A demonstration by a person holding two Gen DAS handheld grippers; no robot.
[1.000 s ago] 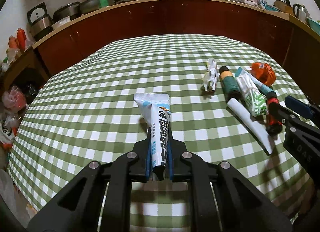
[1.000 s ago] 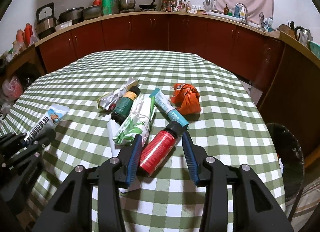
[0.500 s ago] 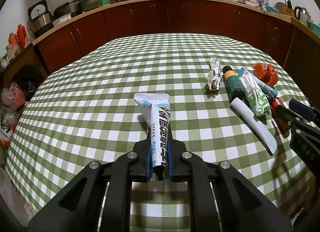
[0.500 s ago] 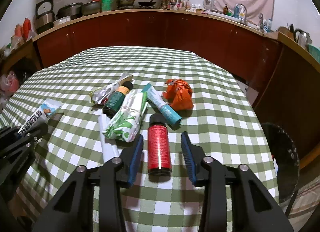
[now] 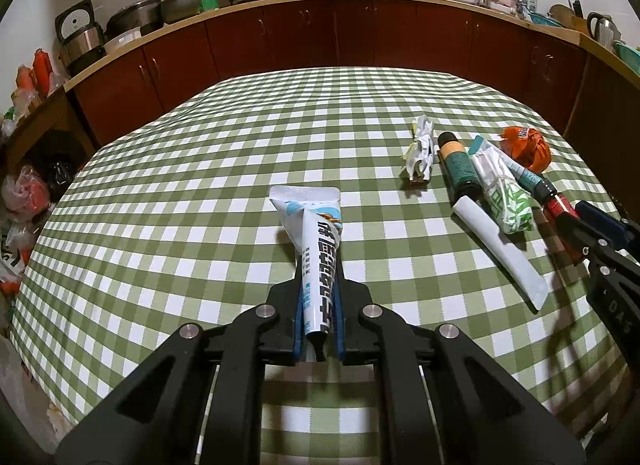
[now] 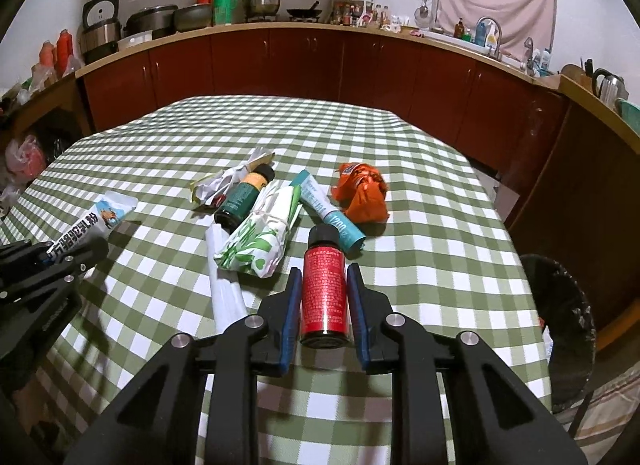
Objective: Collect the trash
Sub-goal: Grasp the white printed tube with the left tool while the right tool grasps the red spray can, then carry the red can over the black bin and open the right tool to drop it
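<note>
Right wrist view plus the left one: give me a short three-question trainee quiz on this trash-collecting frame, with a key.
1. True or false: the left gripper is shut on the white sachet.
2. What lies between the fingers of the right gripper? A) red bottle B) orange wrapper C) dark green bottle
3. Fill in: the black bin stands off the table's ____ edge in the right wrist view.

Key: 1 true; 2 A, jaws closing around it; 3 right.
</note>
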